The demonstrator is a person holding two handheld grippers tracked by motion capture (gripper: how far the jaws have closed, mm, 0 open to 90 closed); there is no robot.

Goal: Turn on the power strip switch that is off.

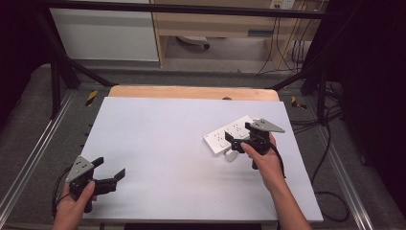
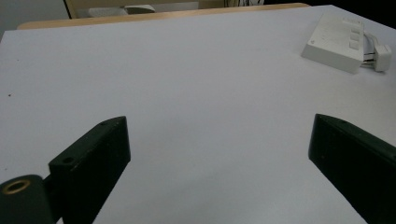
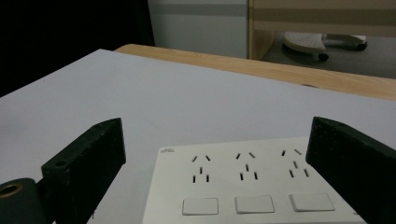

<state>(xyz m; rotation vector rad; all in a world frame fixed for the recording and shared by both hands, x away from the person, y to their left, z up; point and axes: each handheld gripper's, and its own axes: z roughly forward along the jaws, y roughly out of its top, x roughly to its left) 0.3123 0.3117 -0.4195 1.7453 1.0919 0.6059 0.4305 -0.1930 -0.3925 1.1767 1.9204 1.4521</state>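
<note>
A white power strip (image 1: 226, 136) with three socket groups and three switches lies flat on the white table cover (image 1: 163, 143), right of centre. A white plug (image 1: 231, 155) rests at its near end. My right gripper (image 1: 239, 133) hovers just over the strip's near side, open, with nothing between its jaws. In the right gripper view the strip (image 3: 247, 182) sits low between the spread jaws of that gripper (image 3: 218, 125). My left gripper (image 1: 110, 166) is open near the front left corner. Its own view has the gripper (image 2: 219, 123) over bare cover, with the strip (image 2: 334, 42) and plug (image 2: 382, 57) far off.
A wooden table edge (image 1: 191, 92) runs along the back of the cover. Behind it stand a wooden shelf unit (image 1: 215, 24) and a white cabinet (image 1: 105, 33). Black frame bars (image 1: 62, 67) and cables (image 1: 330, 158) flank the table on the floor.
</note>
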